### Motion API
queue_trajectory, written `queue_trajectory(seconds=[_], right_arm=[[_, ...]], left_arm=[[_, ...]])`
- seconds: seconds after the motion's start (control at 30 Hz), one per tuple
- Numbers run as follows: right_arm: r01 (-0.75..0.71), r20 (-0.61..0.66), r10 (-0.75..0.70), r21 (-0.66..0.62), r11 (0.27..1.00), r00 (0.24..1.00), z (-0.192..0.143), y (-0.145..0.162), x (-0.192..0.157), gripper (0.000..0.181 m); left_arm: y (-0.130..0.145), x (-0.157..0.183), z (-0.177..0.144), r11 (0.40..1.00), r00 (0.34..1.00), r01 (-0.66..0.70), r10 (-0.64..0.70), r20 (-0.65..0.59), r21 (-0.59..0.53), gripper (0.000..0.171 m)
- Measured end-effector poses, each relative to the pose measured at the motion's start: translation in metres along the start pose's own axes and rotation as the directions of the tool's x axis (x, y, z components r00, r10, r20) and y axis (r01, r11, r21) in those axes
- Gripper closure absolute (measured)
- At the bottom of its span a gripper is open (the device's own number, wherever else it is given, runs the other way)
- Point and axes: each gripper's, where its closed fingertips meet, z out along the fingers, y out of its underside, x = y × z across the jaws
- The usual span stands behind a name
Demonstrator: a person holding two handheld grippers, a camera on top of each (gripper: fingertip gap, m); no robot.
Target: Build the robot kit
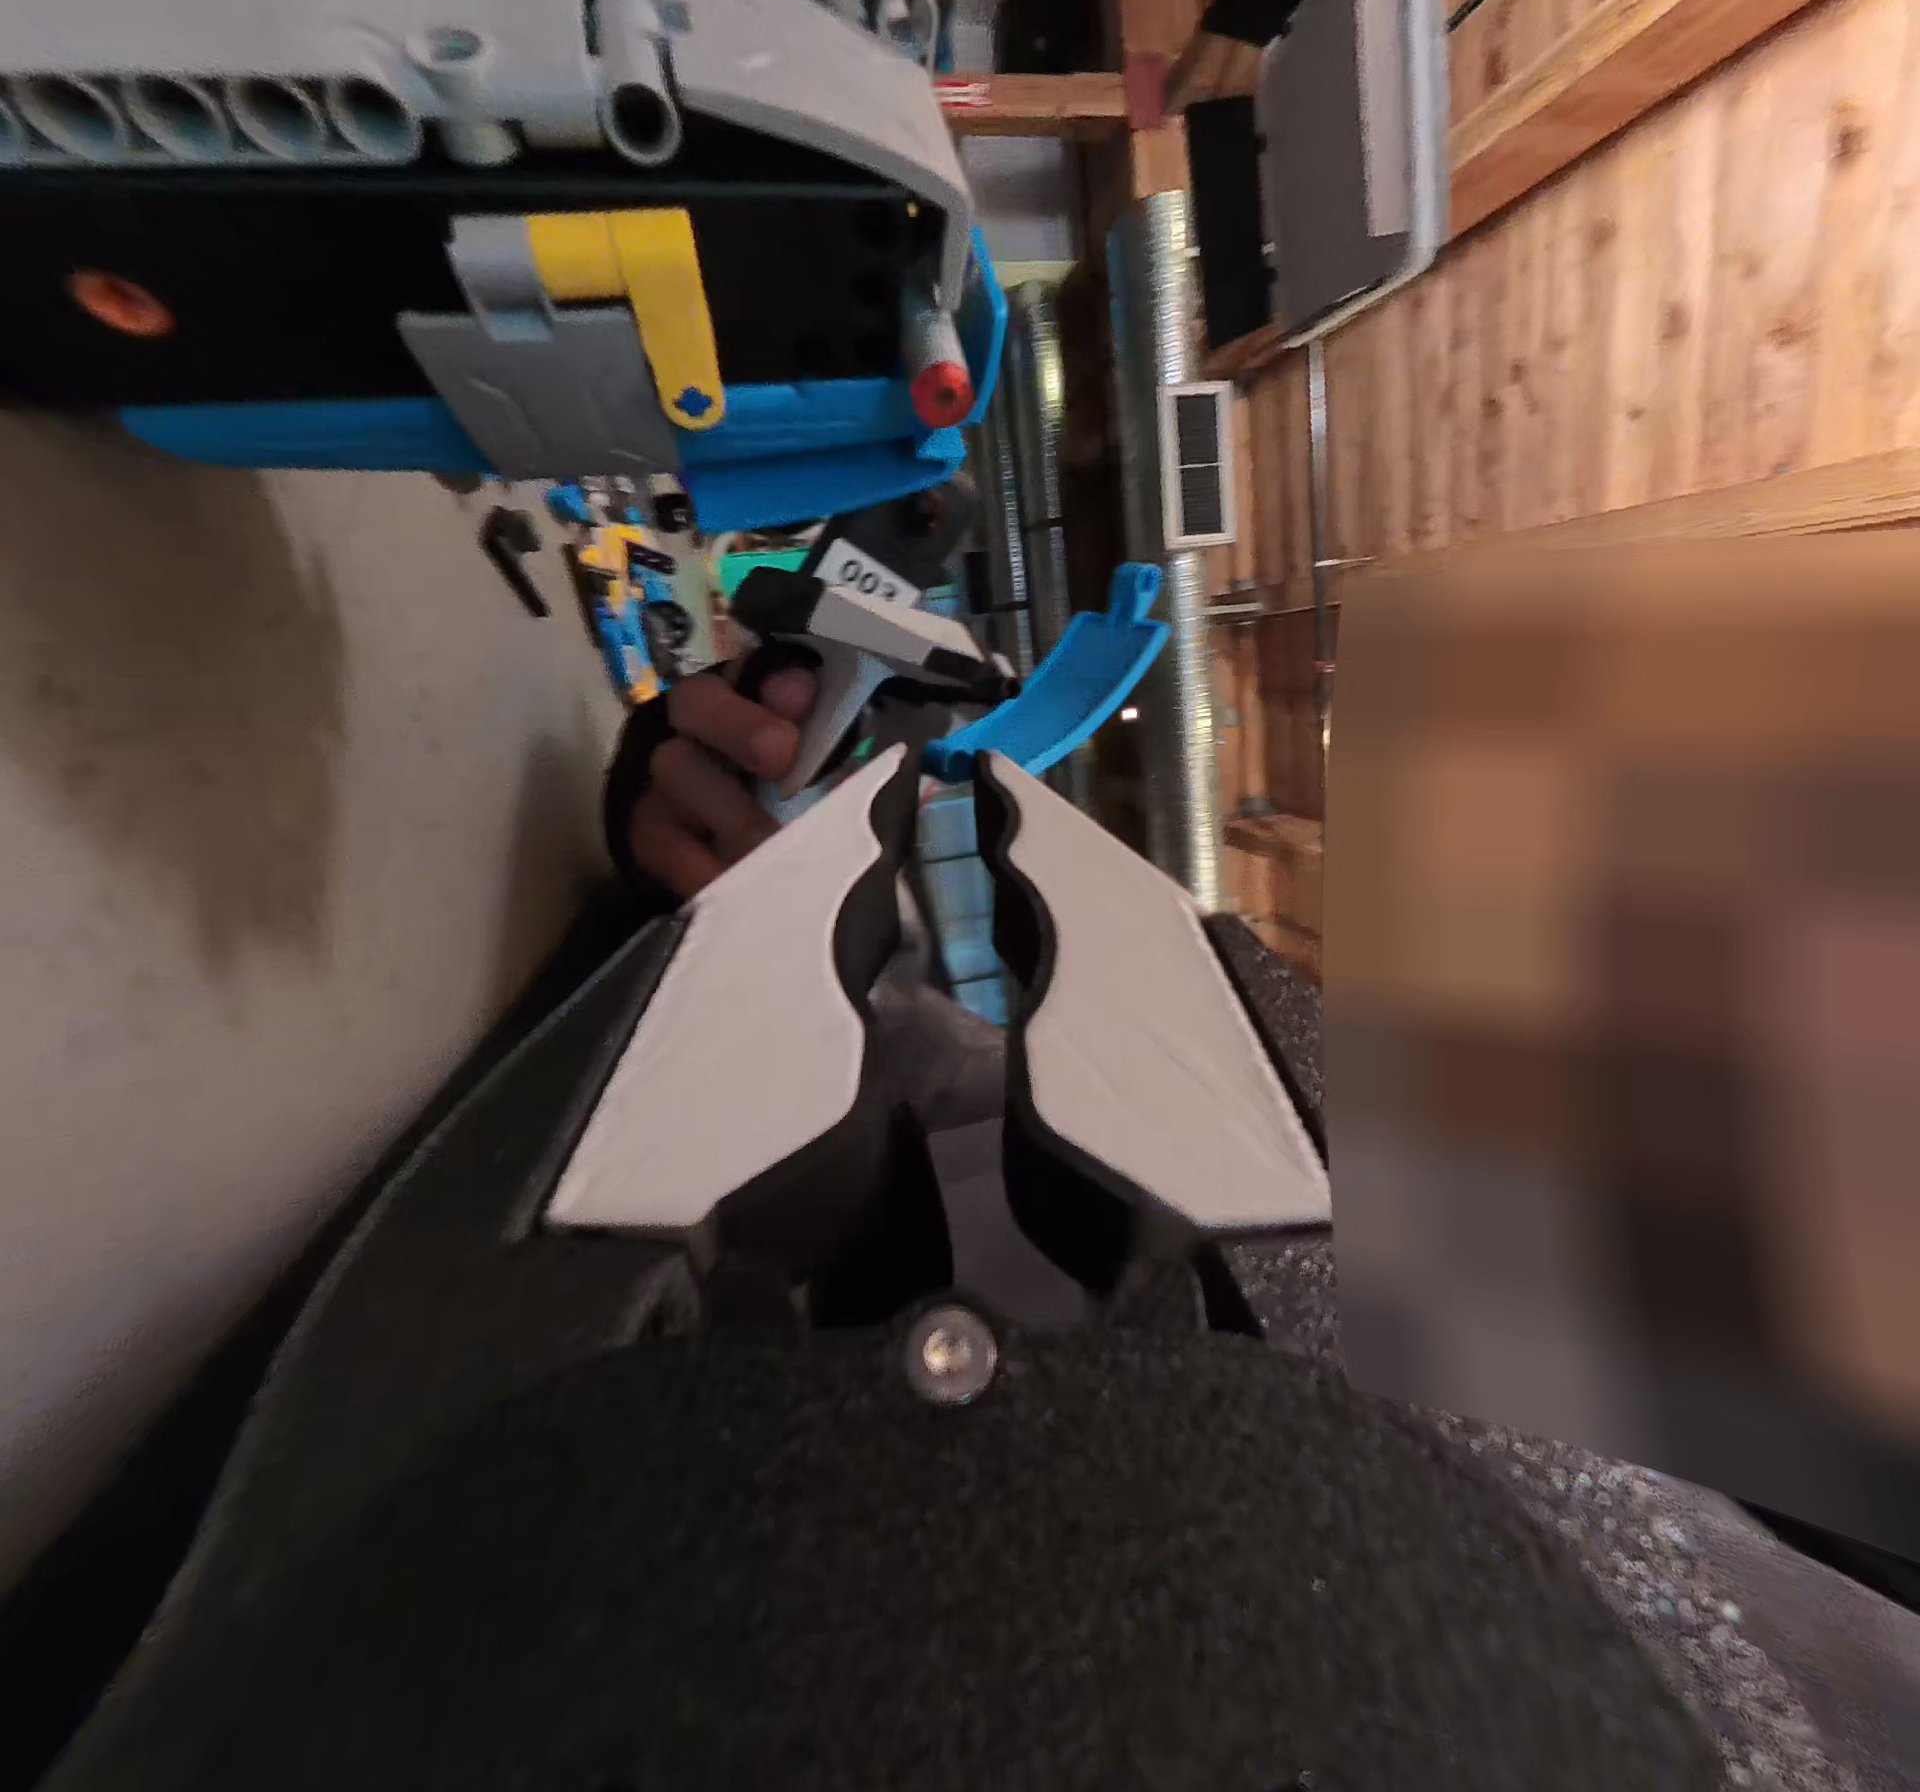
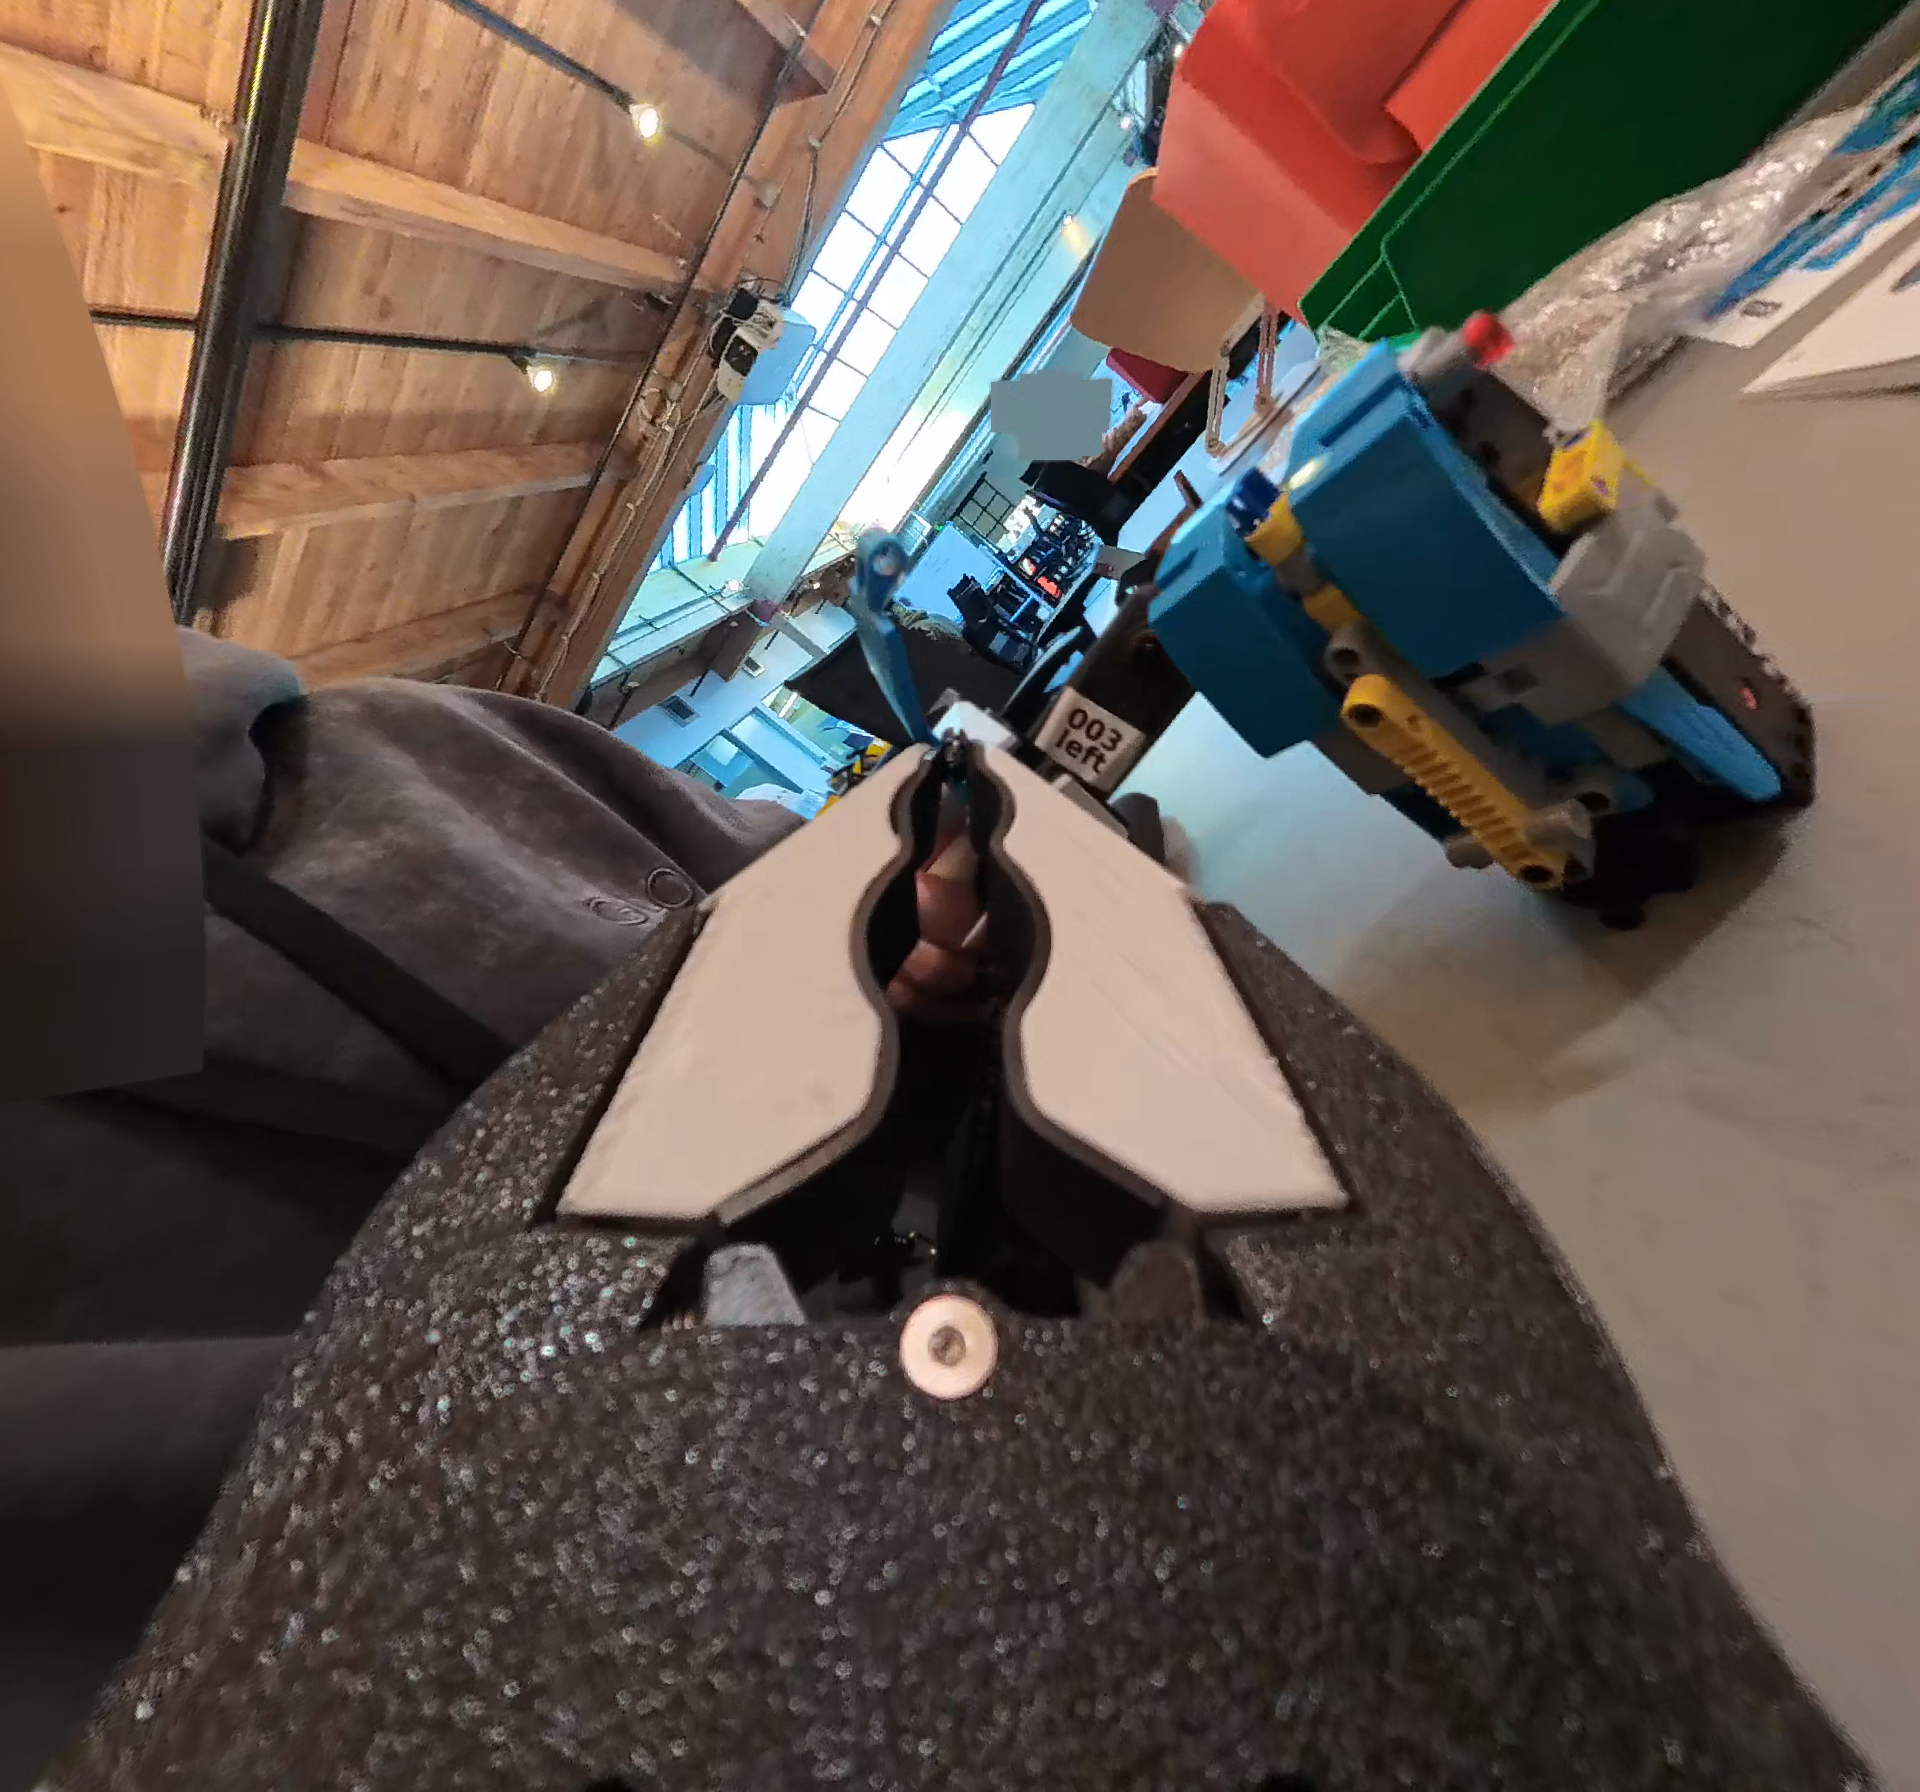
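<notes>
A blue curved brick panel is held in the air between both grippers. My left gripper is shut on its lower end. My right gripper is shut on the same panel, seen edge-on and sticking up from its tips. In the left wrist view the right gripper pinches the panel a little higher, with a gloved hand on its handle. A blue, grey and yellow brick-built vehicle fills the upper left, close by. In the right wrist view, that vehicle stands on the pale table.
Several loose brick parts lie on the table beyond the vehicle. Red and green bins stand behind it, with a clear plastic bag and a booklet beside them. A grey sleeve is at left. My two grippers' fingertips are within a few centimetres of each other.
</notes>
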Motion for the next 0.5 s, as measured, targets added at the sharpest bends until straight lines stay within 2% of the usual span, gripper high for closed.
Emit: queue_trajectory(seconds=[0.1,0.2,0.37,0.5], right_arm=[[-0.036,-0.001,0.036,-0.044,0.998,0.999,0.002,0.008,0.004,0.178],[-0.068,-0.032,0.065,-0.115,0.991,0.997,0.006,0.021,0.01,0.177],[-0.087,-0.096,0.065,-0.246,0.965,0.993,0.016,0.045,0.021,0.177],[-0.091,-0.19,0.033,-0.306,0.948,0.981,0.005,0.051,0.034,0.178]], left_arm=[[0.002,-0.016,-0.003,0.994,0.985,-0.104,0.106,0.135,-0.021,0.163],[0.005,-0.025,-0.006,0.973,0.94,-0.216,0.229,0.252,-0.077,0.163],[0.017,-0.041,-0.007,0.841,0.744,-0.459,0.54,0.393,-0.286,0.161],[0.028,-0.054,-0.014,0.732,0.607,-0.512,0.679,0.414,-0.449,0.158]])
